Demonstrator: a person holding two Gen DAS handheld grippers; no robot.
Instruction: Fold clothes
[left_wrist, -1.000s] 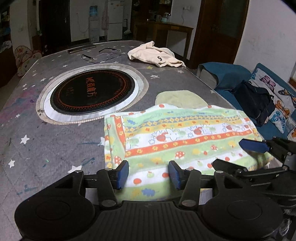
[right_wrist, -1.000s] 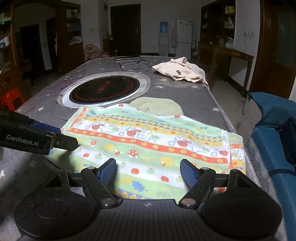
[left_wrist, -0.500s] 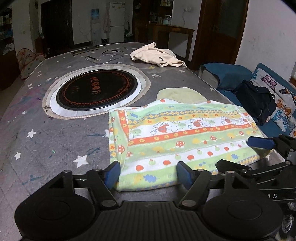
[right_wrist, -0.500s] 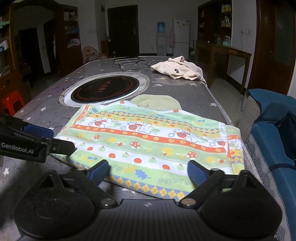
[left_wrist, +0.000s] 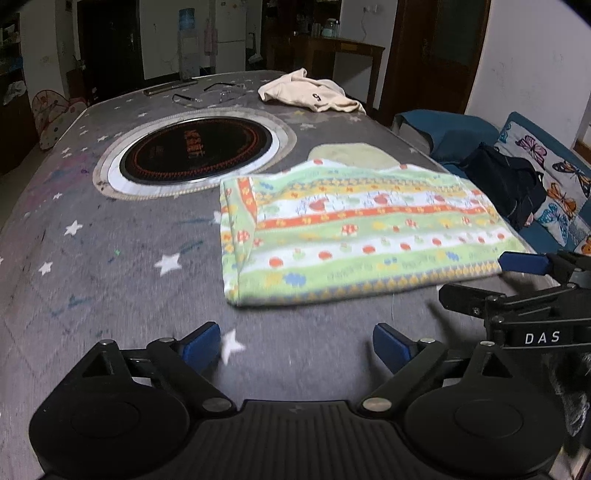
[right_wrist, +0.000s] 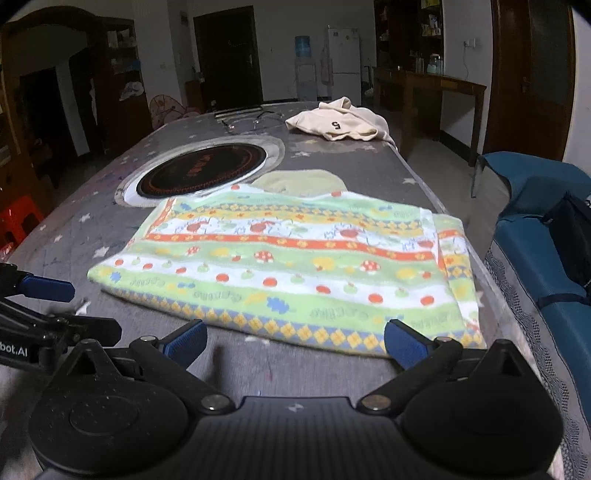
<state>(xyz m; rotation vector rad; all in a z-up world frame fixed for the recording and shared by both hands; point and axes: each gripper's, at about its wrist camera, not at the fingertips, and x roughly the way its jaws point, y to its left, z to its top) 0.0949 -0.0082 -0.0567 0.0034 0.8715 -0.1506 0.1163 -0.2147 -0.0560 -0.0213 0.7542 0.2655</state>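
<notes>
A green towel (left_wrist: 351, 229) (right_wrist: 288, 254) printed with mushrooms and orange stripes lies folded flat on the grey star-patterned table (left_wrist: 92, 258). My left gripper (left_wrist: 295, 345) hovers short of the towel's near left corner. Its jaws are opening, with only bare tablecloth between them. My right gripper (right_wrist: 295, 341) sits at the towel's near edge, towards its right end. Its jaws are opening wide and the pads do not press on the cloth. Each gripper shows in the other's view: the right gripper (left_wrist: 495, 280) and the left gripper (right_wrist: 70, 308).
A pale green cloth (left_wrist: 351, 153) peeks out behind the towel. A cream garment (right_wrist: 340, 122) marked 5 lies at the far end, beside a round black hob (left_wrist: 195, 149). A blue sofa with a dark bag (left_wrist: 506, 181) borders the table's right edge.
Both grippers have drawn back from over the towel towards its near edge and their jaws have widened. The towel has been let go and lies flat.
</notes>
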